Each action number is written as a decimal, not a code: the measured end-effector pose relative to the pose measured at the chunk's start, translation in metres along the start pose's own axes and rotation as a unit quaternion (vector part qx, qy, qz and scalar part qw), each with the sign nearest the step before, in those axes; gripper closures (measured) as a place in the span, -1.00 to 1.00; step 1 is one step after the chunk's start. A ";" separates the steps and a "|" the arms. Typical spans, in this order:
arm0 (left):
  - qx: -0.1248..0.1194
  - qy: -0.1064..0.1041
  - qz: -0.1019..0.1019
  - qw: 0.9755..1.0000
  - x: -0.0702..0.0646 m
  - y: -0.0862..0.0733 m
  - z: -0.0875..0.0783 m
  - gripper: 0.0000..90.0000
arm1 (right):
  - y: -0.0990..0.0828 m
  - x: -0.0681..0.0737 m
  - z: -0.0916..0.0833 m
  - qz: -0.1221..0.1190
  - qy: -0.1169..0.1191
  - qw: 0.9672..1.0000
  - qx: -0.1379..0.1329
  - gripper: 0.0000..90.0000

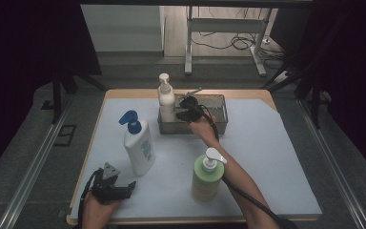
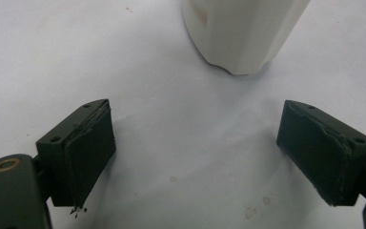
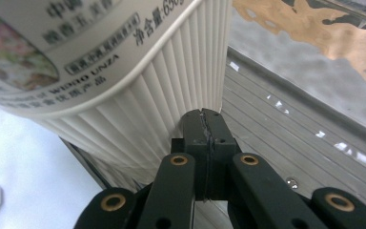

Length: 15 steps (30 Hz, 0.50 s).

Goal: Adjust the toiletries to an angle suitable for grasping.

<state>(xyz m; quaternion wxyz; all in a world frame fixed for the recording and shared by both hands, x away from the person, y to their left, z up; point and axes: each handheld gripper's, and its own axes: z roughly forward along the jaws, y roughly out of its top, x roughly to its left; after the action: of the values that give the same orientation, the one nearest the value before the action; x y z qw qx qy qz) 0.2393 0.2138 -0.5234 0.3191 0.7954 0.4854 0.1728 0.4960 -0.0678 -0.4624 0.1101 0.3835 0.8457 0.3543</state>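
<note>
A cream pump bottle point(image 1: 166, 98) stands upright at the left end of a clear grey tray point(image 1: 220, 125) at the back of the table. My right gripper point(image 1: 183, 113) reaches into the tray just right of that bottle. In the right gripper view its jaws point(image 3: 205, 117) are shut, pad against pad, with nothing between them, close beside the bottle's ribbed side point(image 3: 124, 95) over the tray floor point(image 3: 276, 143). My left gripper point(image 1: 128, 187) rests at the front left, open and empty point(image 2: 198, 114), facing the base of a white bottle point(image 2: 240, 33).
The white bottle with a blue pump point(image 1: 140, 148) stands left of centre on the white sheet point(image 1: 262, 162). A green bottle with a white pump point(image 1: 207, 179) stands near the front, just left of my right forearm. Dark floor and a metal frame point(image 1: 224, 24) lie beyond the table.
</note>
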 end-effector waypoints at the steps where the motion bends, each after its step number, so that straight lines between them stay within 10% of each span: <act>1: 0.000 0.000 0.000 1.000 0.000 0.000 0.000 -0.73 | 0.000 0.001 0.000 -0.001 0.003 1.000 0.000 0.99; 15: 0.000 0.000 0.000 1.000 0.000 0.000 0.000 -0.73 | 0.003 0.007 -0.003 -0.007 0.012 1.000 -0.005 0.99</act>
<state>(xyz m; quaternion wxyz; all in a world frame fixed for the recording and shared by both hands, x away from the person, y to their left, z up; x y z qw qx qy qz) 0.2394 0.2137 -0.5233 0.3188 0.7955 0.4855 0.1727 0.4910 -0.0629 -0.4572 0.1047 0.3729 0.8480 0.3619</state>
